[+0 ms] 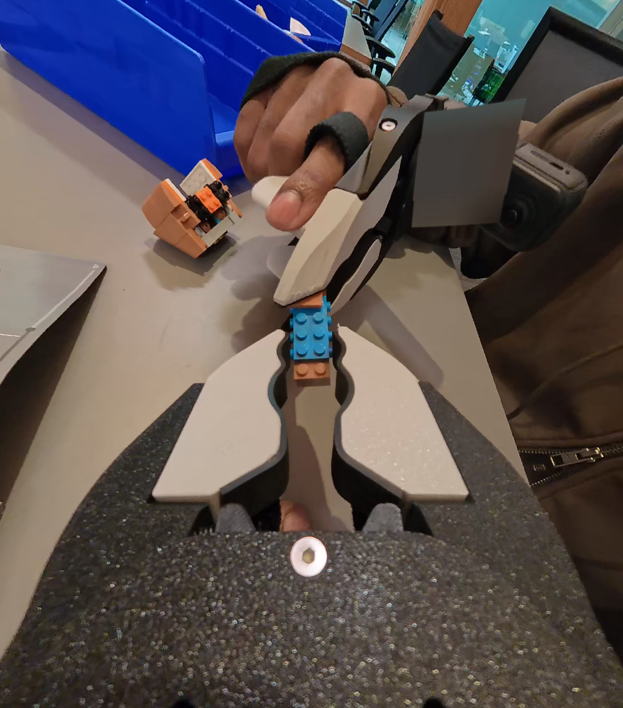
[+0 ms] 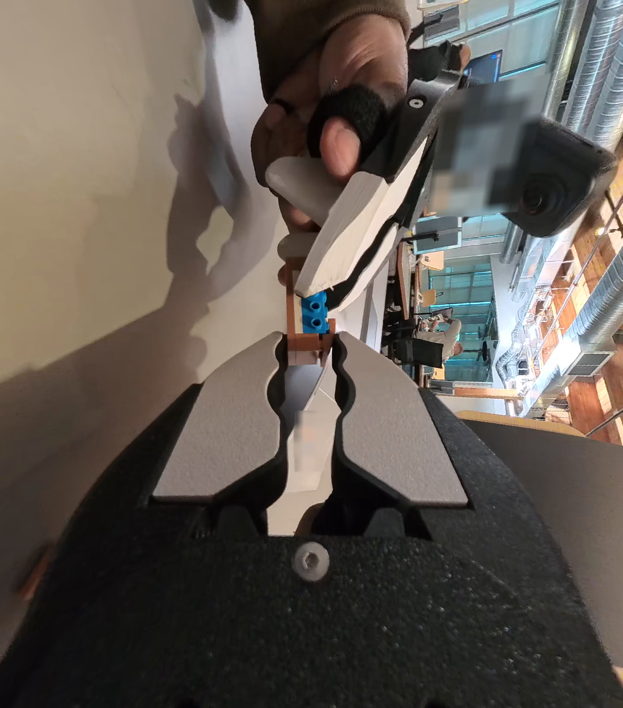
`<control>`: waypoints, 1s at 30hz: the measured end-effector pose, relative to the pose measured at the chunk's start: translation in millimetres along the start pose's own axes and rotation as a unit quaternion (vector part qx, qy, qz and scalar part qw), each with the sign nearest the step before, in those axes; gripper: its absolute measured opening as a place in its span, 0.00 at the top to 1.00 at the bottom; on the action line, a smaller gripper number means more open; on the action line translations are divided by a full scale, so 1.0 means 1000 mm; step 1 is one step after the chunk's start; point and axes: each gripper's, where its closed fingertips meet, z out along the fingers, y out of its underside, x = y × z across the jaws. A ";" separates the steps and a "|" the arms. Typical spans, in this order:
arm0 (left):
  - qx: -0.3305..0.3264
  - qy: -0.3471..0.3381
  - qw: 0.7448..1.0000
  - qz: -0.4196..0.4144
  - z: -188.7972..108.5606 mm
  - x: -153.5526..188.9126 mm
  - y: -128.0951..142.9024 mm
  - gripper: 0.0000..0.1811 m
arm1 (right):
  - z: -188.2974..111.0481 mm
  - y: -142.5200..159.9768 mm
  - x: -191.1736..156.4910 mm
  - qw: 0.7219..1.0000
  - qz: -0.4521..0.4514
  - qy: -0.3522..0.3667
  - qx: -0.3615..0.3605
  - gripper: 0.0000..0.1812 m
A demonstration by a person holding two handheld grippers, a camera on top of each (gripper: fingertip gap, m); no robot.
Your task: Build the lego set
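Off to the left lies the open instruction booklet (image 1: 15, 306), then a half-built orange-and-white lego chunk (image 1: 191, 208) on the grey table (image 1: 72, 172), blue bins (image 1: 130, 69) behind it, all well apart from the action. Centre stage, held above the table: the left gripper (image 1: 312, 344) pinches the small blue-and-brown assembly (image 1: 310, 341) by its sides, while the right gripper (image 2: 310, 344) clamps its brown end. It looks light, rigid and likely to pop apart under twisting, so grip flat faces, not studs.
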 end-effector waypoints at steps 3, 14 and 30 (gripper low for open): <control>0.003 0.006 1.000 -0.007 0.001 0.001 0.000 0.89 | -0.001 0.000 0.000 1.000 0.008 -0.007 0.003 0.88; 0.019 0.006 0.999 -0.034 -0.001 -0.001 -0.005 0.80 | -0.002 0.000 0.015 0.998 0.066 0.011 0.006 0.88; 0.114 0.017 0.991 -0.063 0.006 0.000 -0.026 0.87 | -0.001 -0.001 0.027 0.994 0.098 0.041 0.002 0.88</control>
